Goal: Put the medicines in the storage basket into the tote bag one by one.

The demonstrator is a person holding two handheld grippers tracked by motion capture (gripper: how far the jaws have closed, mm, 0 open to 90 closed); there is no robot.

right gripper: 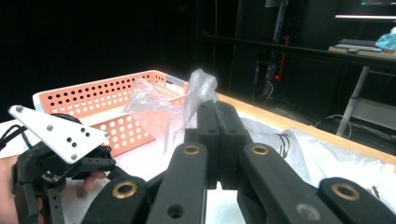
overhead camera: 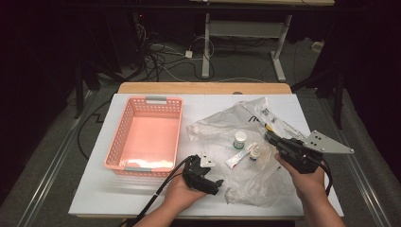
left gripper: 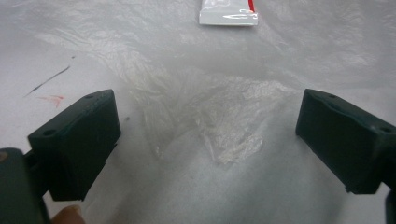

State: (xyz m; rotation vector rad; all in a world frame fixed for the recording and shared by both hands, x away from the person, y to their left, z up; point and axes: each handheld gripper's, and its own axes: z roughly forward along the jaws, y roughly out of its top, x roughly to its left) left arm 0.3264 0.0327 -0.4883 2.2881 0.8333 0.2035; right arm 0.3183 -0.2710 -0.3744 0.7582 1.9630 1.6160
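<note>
— Plastic bag [overhead camera: 246,142]: we see it lying crumpled and clear on the right half of the white worktop [overhead camera: 94,189], with a tube [overhead camera: 240,156], a small white jar [overhead camera: 240,139] and a little dropper bottle [overhead camera: 255,152] on or under its film.

— We'd add that one edge of it is lifted. In the right gripper view the jaws of our right gripper [right gripper: 217,116] stand pressed together on a fold of the film, which rises in a tuft above their tips.

— And our left gripper [left gripper: 208,135]? We see its jaws wide apart, nothing between them but wrinkled film lying flat on the surface; the end of the tube shows farther off.

— Agreed. From the high view it sits at the near edge of the worktop, just left of the bag.

— The surface itself: a white board laid over a wooden top, whose pale strip shows along the far edge. We notice a dark streak and a faint red mark on the white in the left gripper view.

— A pink perforated basket [overhead camera: 146,137] stands on the left half, well apart from the bag.

— Around us the room is dark. Grey floor, tangled cables [overhead camera: 156,56] and the white legs of another table [overhead camera: 208,42] lie beyond.
</note>
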